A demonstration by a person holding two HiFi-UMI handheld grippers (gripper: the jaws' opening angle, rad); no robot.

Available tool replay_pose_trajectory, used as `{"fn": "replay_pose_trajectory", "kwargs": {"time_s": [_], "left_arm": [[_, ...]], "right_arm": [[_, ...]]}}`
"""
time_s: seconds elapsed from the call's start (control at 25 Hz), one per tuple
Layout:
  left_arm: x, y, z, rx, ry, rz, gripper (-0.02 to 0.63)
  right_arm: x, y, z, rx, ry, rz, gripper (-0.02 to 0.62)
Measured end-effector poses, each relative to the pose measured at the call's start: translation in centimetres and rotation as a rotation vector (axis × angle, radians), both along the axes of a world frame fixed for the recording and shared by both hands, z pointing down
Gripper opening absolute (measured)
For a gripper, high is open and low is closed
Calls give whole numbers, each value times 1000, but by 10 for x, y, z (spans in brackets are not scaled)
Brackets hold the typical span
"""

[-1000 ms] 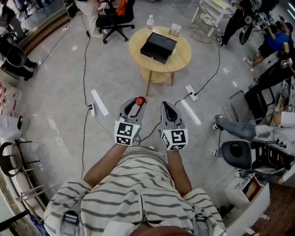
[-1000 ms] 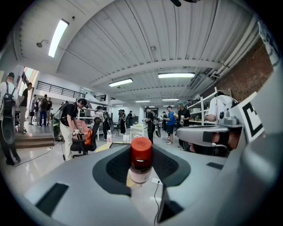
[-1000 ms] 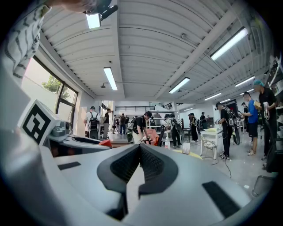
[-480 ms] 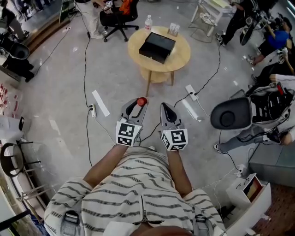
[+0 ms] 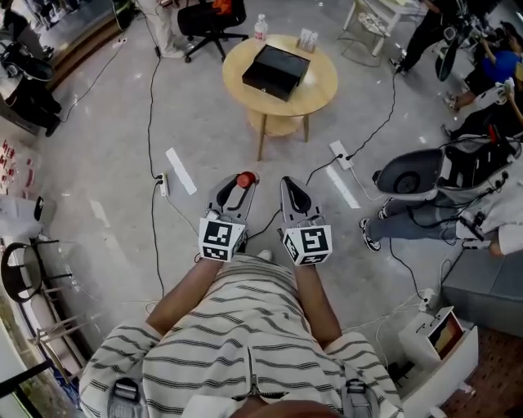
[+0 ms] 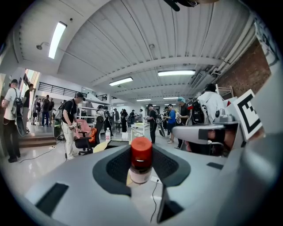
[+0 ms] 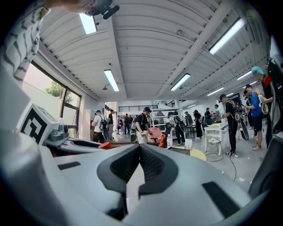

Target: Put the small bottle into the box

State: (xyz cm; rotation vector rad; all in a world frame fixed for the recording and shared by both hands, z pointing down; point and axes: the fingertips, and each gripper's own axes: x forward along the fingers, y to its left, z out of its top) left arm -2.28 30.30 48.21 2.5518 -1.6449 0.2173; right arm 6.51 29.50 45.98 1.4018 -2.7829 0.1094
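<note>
My left gripper is shut on a small bottle with a red cap, held over the floor; in the left gripper view the small bottle stands upright between the dark pads. Beside it, my right gripper is shut with nothing in it, its pads meeting at the tips. The black box lies on a round wooden table well ahead of both grippers. The box's edge shows far off past the bottle.
A clear water bottle and a small holder stand at the table's far edge. Cables and power strips cross the floor. An office chair is beyond the table; a seated person's legs and a bag lie right.
The table and box have shifted slightly up and left in the head view. At the right, a dark round bag moved in. The grippers keep their hold.
</note>
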Motion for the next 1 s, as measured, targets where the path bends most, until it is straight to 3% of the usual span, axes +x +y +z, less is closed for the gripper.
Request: {"fn": "replay_pose_trajectory", "kwargs": {"time_s": [0.4,1.0], "left_arm": [[-8,-30,17,-29,-4,-17,149],[-24,-185,21,-43,-15,37,149]], "right_arm": [[-12,-35,15,-25,4,-30,9],[-32,-191,16,-29,19,31,9]]}}
